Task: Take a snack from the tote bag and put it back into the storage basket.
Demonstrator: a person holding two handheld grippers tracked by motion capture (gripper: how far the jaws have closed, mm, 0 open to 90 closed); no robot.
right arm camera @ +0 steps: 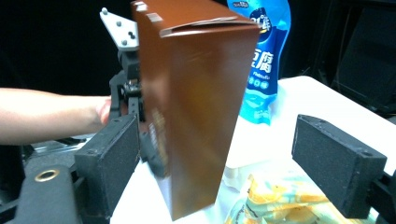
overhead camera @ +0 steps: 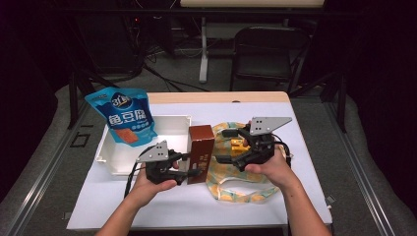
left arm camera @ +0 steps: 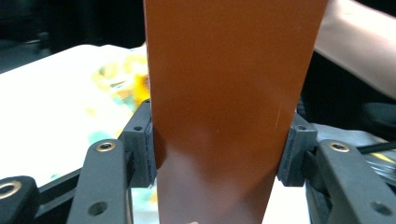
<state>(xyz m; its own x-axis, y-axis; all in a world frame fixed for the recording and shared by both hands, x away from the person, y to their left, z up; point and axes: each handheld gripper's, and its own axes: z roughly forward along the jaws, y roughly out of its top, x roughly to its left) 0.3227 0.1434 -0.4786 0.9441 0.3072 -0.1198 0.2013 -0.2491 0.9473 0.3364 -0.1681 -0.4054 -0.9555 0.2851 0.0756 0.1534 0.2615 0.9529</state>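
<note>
Both forearms are bare, no sleeves being seen. The left gripper [overhead camera: 189, 166] is built of matte black parts, topped by a grey three-cornered metal plate fixed with small dark screws, and a black cable is trailed from it. Brass-coloured rivets are set in its black jaw arms. The right gripper [overhead camera: 222, 145] is made alike, with thick, coarse dark-grey foam pads [right arm camera: 339, 163].

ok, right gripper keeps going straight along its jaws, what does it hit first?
Probably the tall brown cardboard box, standing just ahead between the open right gripper jaws and held by the left gripper; depth is unclear.
</note>
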